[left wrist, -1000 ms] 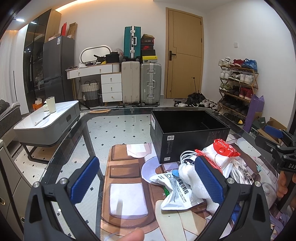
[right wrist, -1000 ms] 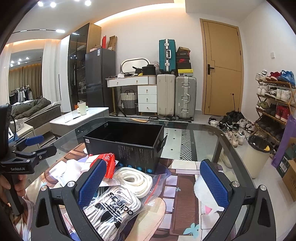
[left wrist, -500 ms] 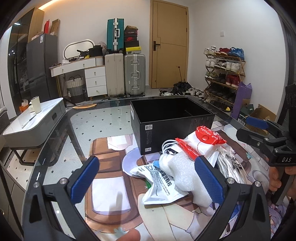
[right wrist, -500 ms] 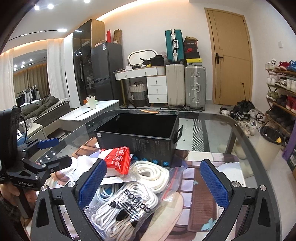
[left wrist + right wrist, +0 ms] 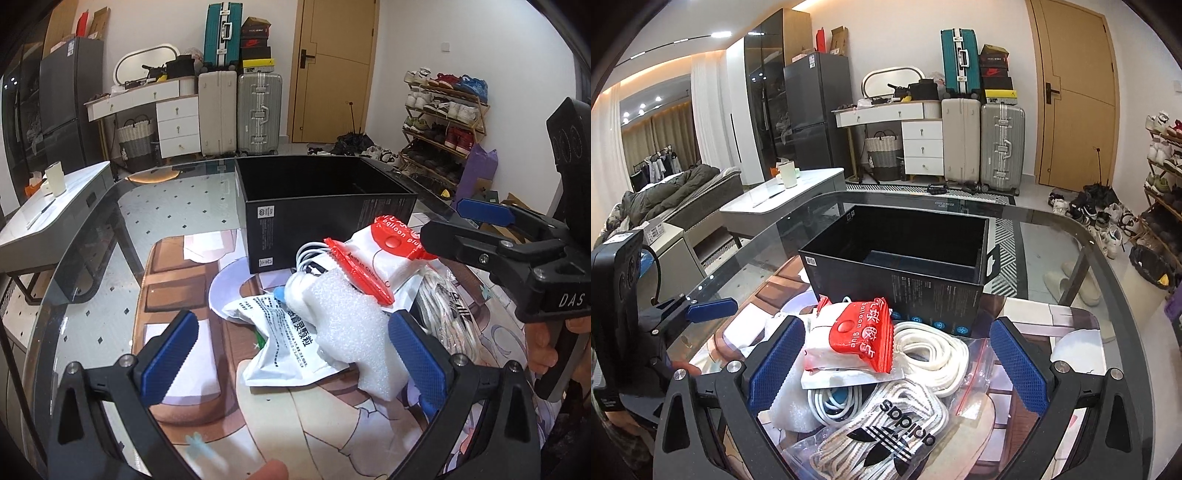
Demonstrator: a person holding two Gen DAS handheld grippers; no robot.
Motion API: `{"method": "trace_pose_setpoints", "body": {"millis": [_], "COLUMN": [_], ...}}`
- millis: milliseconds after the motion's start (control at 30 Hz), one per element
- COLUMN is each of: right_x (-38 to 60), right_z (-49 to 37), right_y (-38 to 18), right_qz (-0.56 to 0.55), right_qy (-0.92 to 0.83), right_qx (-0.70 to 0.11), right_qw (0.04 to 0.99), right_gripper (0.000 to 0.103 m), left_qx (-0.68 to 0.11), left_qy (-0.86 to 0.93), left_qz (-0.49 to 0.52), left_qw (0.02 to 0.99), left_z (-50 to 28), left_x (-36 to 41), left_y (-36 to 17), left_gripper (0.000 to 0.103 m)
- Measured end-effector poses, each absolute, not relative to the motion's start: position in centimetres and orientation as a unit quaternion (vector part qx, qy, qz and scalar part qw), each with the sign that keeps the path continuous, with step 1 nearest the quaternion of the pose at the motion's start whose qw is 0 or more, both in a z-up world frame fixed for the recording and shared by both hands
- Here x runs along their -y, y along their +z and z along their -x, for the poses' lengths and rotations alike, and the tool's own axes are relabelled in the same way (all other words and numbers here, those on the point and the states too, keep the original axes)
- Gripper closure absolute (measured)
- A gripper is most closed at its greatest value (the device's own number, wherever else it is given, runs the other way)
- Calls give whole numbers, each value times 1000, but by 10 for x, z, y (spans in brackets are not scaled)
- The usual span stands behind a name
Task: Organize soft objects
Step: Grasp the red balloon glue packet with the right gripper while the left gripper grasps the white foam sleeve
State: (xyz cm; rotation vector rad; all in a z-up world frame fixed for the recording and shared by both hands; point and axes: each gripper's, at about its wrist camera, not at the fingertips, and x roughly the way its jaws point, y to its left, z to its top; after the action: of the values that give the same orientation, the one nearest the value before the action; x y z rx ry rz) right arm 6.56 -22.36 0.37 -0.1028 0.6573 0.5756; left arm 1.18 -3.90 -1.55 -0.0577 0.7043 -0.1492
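Left wrist view shows the black box (image 5: 325,206) behind the pile, a white foam block (image 5: 351,328) and printed pouch (image 5: 284,343) between the spread left gripper (image 5: 291,358). Right wrist view alone shows bagged laces (image 5: 886,435) and rope (image 5: 934,354) between the spread right gripper (image 5: 897,365).

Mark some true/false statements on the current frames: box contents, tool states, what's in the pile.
1. The black open-top cardboard box holds no soft items. True.
2. The left tool is clamped on the white foam block. False: it is open, the foam lying by its right finger.
3. The red-topped balloon glue packet lies on top of the pile. True.
4. The right tool is shut. False: it is open above the pile.
5. The clear zip bag of white laces sits inside the box. False: it lies on the glass table.
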Motion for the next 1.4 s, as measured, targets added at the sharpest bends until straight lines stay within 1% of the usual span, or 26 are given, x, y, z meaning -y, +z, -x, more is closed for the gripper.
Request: {"method": "trace_pose_setpoints", "body": {"millis": [233,400,533,633,700,767,800,833,967,1267,1400], "right_x": [200,191,182,179,177,175,176,175,179,214,223], "right_z": [-78,-85,-86,-88,-87,-87,-88,-88,-86,-82,-77], "right_y": [-11,-19,-23,-24,-24,-24,-24,-24,-19,2,10], "right_qz": [73,83,96,101,104,104,103,102,94,58,60], "right_qy": [289,288,291,294,293,289,289,292,293,297,300], "right_qx": [-357,-374,-384,-390,-391,-394,-396,-399,-395,-376,-366], "right_qw": [885,878,871,867,866,866,865,863,866,876,879], "right_gripper": [1,7,16,28,34,44,45,50,52,52,52], "left_qx": [-354,-360,-364,-366,-366,-365,-366,-366,-367,-366,-377], "left_qy": [-73,-73,-69,-68,-68,-66,-66,-66,-66,-62,-56], "left_qz": [26,33,36,37,38,38,39,39,43,60,80], "left_qw": [932,930,928,927,927,928,928,927,927,926,921], "left_z": [-14,-15,-17,-17,-17,-17,-17,-18,-18,-16,-21], "left_x": [43,42,41,41,40,40,38,38,37,41,47], "left_y": [-18,-20,-21,-21,-20,-19,-20,-20,-20,-21,-26], "left_gripper": [1,1,1,1,1,1,1,1,1,6,6]}}
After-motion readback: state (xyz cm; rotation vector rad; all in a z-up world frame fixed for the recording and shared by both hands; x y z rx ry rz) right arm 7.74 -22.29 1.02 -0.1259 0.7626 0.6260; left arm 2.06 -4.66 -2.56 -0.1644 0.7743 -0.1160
